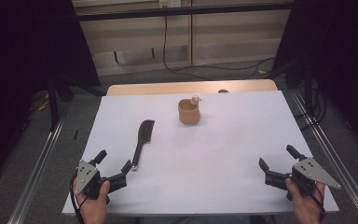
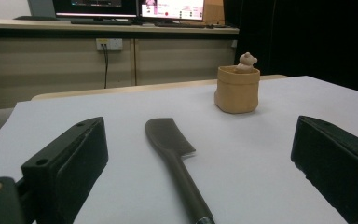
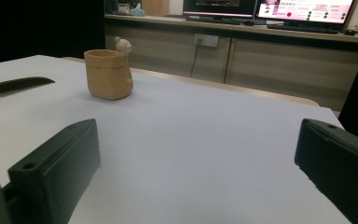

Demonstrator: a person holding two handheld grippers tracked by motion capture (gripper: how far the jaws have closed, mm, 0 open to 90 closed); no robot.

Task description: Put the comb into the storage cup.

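A black comb (image 1: pixel 142 141) lies on the white table top (image 1: pixel 223 154), left of centre, its handle toward me. In the left gripper view the comb (image 2: pixel 175 154) runs up between the jaws. A tan cup (image 1: pixel 188 111) with a small bear figure (image 1: pixel 195 99) on its rim stands farther back; the cup (image 2: pixel 237 88) (image 3: pixel 108 73) also shows in both gripper views. My left gripper (image 1: pixel 113 161) rests open at the near left corner, just left of the comb's handle. My right gripper (image 1: pixel 277 157) rests open at the near right, nothing between its jaws.
A wooden strip (image 1: pixel 191 87) borders the far table edge. Metal rails (image 1: pixel 37 163) run along both sides on the floor. Beyond stand a cabinet with cables (image 1: pixel 165 46) and a desk with monitors (image 3: pixel 303 9).
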